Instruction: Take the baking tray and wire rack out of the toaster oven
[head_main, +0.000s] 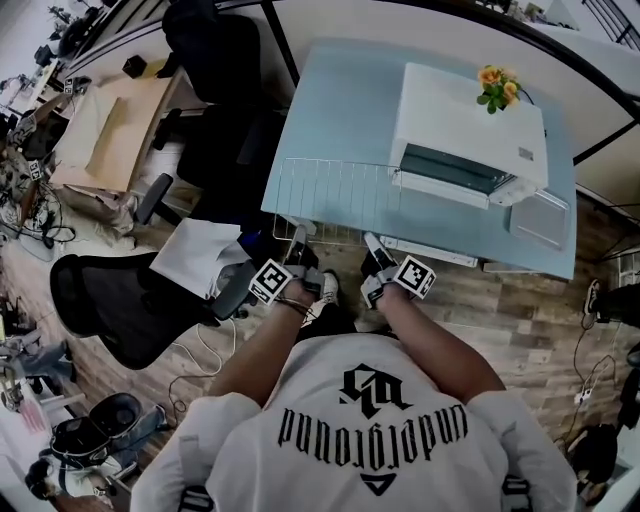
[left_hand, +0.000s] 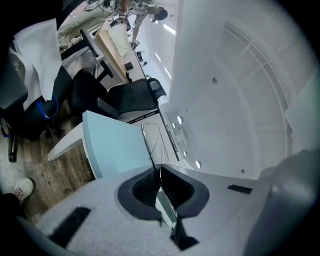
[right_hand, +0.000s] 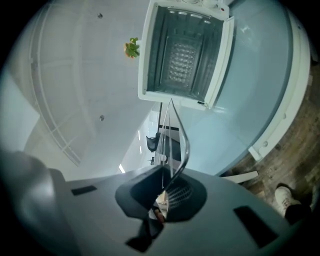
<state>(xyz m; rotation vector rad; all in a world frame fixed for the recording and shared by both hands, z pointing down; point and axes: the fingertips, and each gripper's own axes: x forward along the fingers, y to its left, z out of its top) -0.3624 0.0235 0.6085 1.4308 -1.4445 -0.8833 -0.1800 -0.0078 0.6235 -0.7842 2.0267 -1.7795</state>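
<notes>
I hold the wire rack (head_main: 330, 195) flat over the front left of the pale blue table (head_main: 330, 90). My left gripper (head_main: 298, 240) is shut on its near edge, and my right gripper (head_main: 372, 245) is shut on that edge further right. In the left gripper view the rack's wire (left_hand: 150, 140) runs edge-on out of my left gripper (left_hand: 160, 172). The right gripper view shows the rack's curved wire (right_hand: 182, 135) rising from my right gripper (right_hand: 167, 175). The white toaster oven (head_main: 470, 120) stands open at the table's right. A flat grey tray (head_main: 540, 218) lies to the right of it.
Yellow flowers (head_main: 497, 88) sit on top of the oven. A black office chair (head_main: 110, 300) and a white sheet (head_main: 200, 255) stand left of the person. A cluttered wooden desk (head_main: 120, 130) is further left. The oven's cavity (right_hand: 182, 62) faces the right gripper.
</notes>
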